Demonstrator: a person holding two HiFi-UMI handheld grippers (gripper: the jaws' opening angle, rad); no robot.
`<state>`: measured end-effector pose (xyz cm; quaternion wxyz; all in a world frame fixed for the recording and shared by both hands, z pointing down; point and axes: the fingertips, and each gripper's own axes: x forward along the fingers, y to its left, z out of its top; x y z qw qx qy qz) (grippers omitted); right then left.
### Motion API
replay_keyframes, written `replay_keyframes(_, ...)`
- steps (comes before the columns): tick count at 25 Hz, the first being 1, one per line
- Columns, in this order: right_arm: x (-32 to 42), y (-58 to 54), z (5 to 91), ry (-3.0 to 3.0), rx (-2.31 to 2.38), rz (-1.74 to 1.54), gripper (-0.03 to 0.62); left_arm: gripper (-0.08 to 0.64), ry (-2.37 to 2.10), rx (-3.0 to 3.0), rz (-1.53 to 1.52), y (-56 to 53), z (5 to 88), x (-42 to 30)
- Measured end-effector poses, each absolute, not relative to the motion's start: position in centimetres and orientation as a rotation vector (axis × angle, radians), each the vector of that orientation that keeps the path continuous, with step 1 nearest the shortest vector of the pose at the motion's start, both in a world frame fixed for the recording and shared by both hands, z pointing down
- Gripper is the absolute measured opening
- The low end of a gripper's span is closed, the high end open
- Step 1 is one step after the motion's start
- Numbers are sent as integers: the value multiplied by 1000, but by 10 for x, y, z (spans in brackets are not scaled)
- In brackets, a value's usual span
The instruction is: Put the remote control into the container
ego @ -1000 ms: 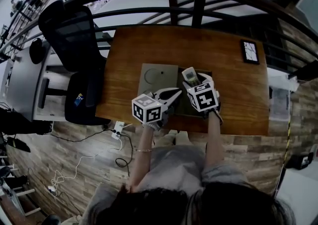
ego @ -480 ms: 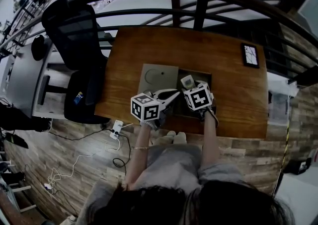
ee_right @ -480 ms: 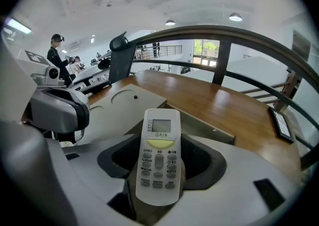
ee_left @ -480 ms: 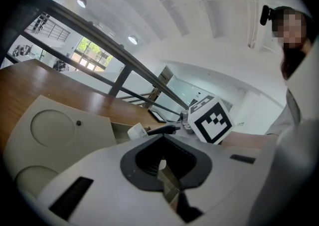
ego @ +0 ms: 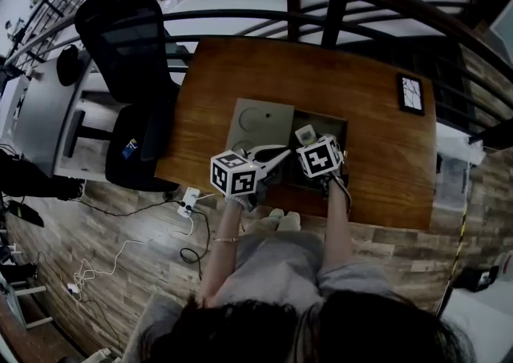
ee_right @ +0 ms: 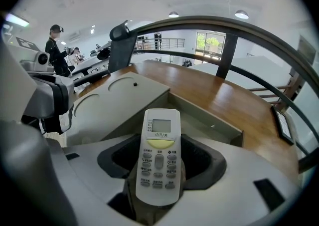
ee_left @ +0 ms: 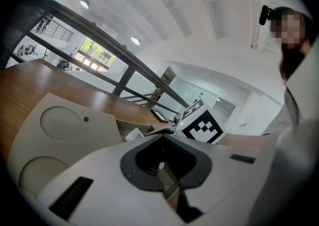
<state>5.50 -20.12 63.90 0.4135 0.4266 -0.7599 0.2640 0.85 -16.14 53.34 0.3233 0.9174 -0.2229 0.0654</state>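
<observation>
The right gripper (ee_right: 158,182) was clamped on the white rectangular plastic remote control (ee_right: 159,150), holding it by its lower half over the open grey-beige rectangular container (ee_right: 212,120). That gripper's own view showed the remote's face, with a small screen, a yellow button and rows of grey keys. From the head view only the remote's top end poked out beyond the marker cube. The head view gave the layout instead: the container sat near the front edge of the brown wooden table (ego: 369,89), with its flat beige lid with two round recesses (ego: 258,123) lying just beside it on the left. Whether the remote's lower end touched the container's floor could not be told from either view. The left gripper (ee_left: 164,167) hung close to the right one, near the lid, and its view showed its jaws drawn together with nothing between them. A small black-framed picture (ego: 410,93) lay well apart at the table's far right, and a black office chair (ego: 128,49) stood off the left end.
</observation>
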Motion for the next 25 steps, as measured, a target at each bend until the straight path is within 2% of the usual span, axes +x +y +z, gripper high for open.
replay_keyframes(25, 48, -202, 660, -1850, 1092, 631, 253, 3, -606, 2402, 159, -164, 535, -9)
